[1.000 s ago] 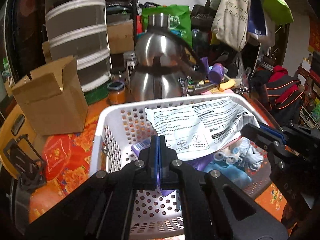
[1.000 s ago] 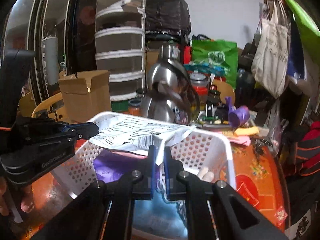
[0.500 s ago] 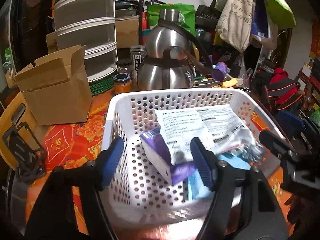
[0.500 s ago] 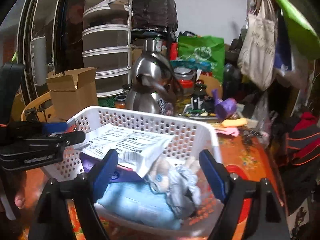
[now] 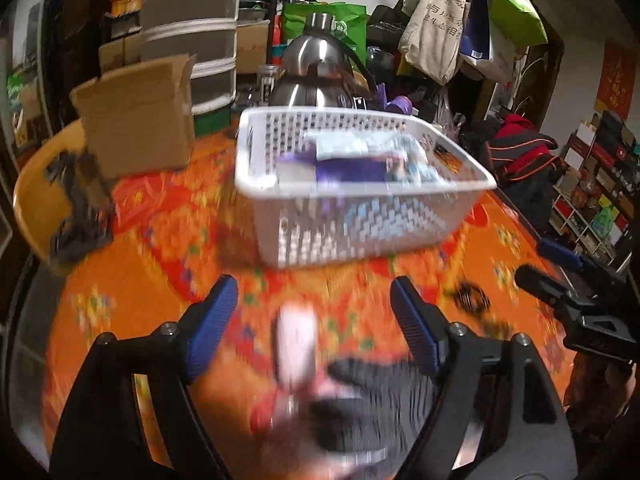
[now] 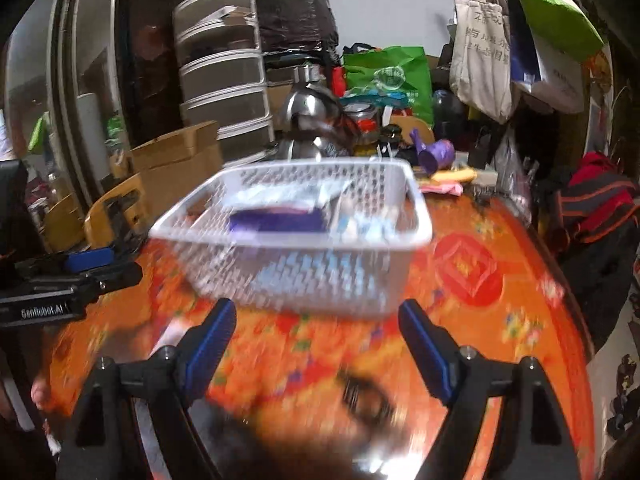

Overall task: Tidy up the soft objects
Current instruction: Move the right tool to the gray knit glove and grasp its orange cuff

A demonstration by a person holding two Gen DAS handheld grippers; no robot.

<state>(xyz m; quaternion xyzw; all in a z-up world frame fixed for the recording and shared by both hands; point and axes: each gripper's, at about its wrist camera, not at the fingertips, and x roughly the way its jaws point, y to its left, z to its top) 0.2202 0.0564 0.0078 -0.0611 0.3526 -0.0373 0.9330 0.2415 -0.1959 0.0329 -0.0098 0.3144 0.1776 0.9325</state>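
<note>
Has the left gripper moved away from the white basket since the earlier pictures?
Yes. The left gripper has drawn back from the white basket, open and empty over the orange tablecloth.

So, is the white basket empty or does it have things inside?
Not empty. The white basket holds a purple pack and pale packets, blurred.

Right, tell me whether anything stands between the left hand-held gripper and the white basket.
Nothing visible does. The left hand-held gripper is open and empty, and only bare orange tablecloth lies between it and the white basket. The cardboard box stands off to the basket's left, out of that path.
</note>
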